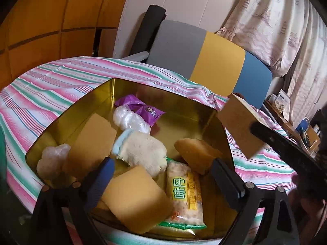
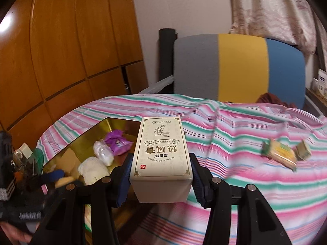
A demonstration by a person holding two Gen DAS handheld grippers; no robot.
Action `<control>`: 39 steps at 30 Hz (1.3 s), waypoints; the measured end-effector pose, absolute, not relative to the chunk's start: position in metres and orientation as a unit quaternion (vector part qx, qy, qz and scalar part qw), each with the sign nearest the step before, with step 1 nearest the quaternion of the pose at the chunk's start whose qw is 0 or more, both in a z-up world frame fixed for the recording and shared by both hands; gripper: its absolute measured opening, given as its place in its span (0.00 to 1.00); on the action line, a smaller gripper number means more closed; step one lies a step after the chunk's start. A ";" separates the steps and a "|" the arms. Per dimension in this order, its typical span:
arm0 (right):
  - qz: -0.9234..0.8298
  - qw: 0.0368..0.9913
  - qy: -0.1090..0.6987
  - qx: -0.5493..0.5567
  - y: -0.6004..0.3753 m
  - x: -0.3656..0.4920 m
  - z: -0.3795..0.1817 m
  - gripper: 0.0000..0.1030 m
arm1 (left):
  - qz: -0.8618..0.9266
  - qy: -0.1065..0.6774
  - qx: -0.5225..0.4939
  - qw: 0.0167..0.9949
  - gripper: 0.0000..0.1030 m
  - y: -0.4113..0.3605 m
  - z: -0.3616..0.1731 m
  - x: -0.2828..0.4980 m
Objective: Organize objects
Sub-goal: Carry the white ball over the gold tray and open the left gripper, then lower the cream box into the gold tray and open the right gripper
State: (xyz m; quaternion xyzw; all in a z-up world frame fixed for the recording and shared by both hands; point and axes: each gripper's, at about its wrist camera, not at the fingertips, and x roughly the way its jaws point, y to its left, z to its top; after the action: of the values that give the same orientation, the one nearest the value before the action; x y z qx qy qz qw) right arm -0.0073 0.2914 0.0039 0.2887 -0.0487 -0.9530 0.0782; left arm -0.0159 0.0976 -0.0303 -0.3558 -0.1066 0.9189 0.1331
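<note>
A gold tin (image 1: 61, 118) sits on the striped tablecloth and holds yellow sponges (image 1: 137, 200), a purple packet (image 1: 141, 107), clear-wrapped items (image 1: 130, 120), a rolled white cloth (image 1: 143, 153) and a snack packet (image 1: 185, 196). My left gripper (image 1: 163, 169) is open and empty, low over the tin's contents. My right gripper (image 2: 161, 171) is shut on a cream box with Chinese print (image 2: 161, 151), held above the cloth at the tin's right edge (image 2: 114, 122). The box also shows in the left wrist view (image 1: 239, 126).
A snack packet (image 2: 280, 155) and a small green-brown pack (image 2: 304, 153) lie on the striped cloth (image 2: 245, 183) to the right. A grey, yellow and blue chair back (image 2: 239, 67) stands behind the table. Wooden cabinets (image 2: 61, 61) are at left, curtains (image 1: 276, 20) at right.
</note>
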 end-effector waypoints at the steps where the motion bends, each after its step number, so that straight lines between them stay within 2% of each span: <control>1: -0.951 0.083 -0.044 0.293 0.287 -0.014 0.004 0.50 | 0.919 -0.106 -0.358 0.130 0.96 0.097 -0.031 -0.015; 16: -0.932 0.100 0.041 0.345 0.253 -0.087 -0.016 0.50 | 0.908 -0.110 -0.388 0.113 0.98 0.089 -0.041 -0.006; 21: -0.930 0.064 0.073 0.354 0.245 -0.101 -0.023 0.50 | 0.909 -0.108 -0.385 0.118 0.98 0.091 -0.038 -0.001; 26: -0.944 0.046 0.045 0.324 0.257 -0.089 -0.011 0.55 | 0.917 -0.098 -0.366 0.120 0.99 0.092 -0.030 0.006; 31: -0.953 0.036 0.013 0.302 0.274 -0.073 0.001 0.56 | 0.918 -0.101 -0.364 0.124 0.99 0.093 -0.028 0.007; 39: -0.935 0.055 -0.001 0.351 0.273 -0.081 -0.014 0.58 | 0.917 -0.096 -0.364 0.133 0.99 0.099 -0.026 0.012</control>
State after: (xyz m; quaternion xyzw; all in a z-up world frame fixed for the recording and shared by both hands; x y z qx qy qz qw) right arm -0.0808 0.2730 -0.0138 0.3512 -0.0014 -0.9347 0.0548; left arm 0.0124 0.0986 -0.0263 -0.3639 -0.0960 0.9170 0.1325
